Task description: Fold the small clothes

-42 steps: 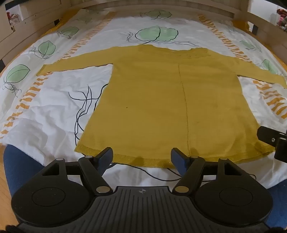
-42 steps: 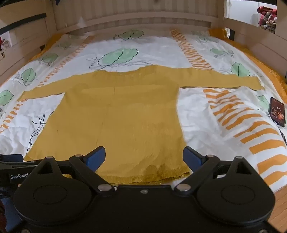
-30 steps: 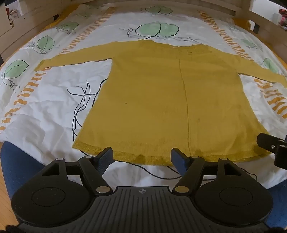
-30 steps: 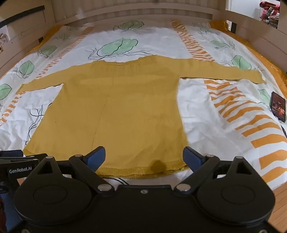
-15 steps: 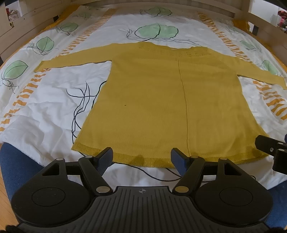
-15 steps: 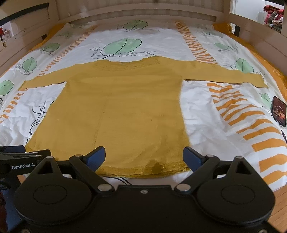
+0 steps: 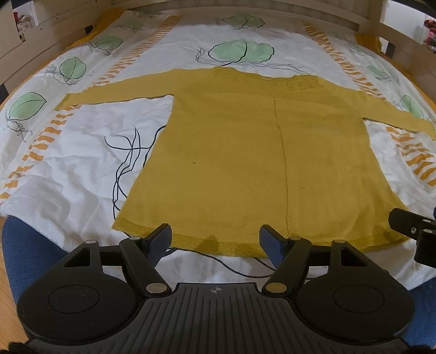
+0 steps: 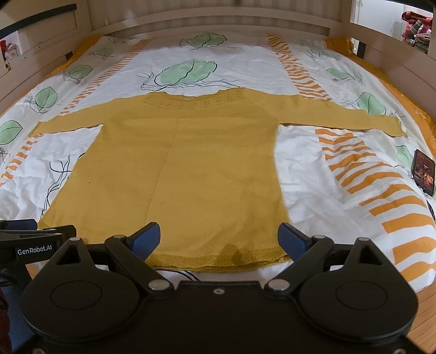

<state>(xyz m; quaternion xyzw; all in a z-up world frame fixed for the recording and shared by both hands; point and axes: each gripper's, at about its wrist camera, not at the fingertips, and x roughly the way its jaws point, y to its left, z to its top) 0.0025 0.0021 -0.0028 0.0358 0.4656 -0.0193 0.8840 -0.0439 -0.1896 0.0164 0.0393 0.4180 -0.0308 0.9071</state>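
Note:
A mustard-yellow knit sweater (image 7: pixel 245 163) lies flat on the bed, both sleeves spread out, hem towards me; it also shows in the right wrist view (image 8: pixel 185 174). My left gripper (image 7: pixel 215 243) is open and empty, just above the left part of the hem. My right gripper (image 8: pixel 219 239) is open and empty, over the right part of the hem. Part of the right gripper shows at the right edge of the left wrist view (image 7: pixel 414 231).
The bed has a white cover (image 7: pixel 68 163) with green leaves and orange stripes. A wooden bed frame (image 8: pixel 218 24) runs round the far and side edges. A phone (image 8: pixel 423 170) lies on the cover at the right. Wooden floor (image 8: pixel 425 305) shows at lower right.
Both grippers stayed open near the hem and shifted slightly; the views drifted a little. The sweater has not moved.

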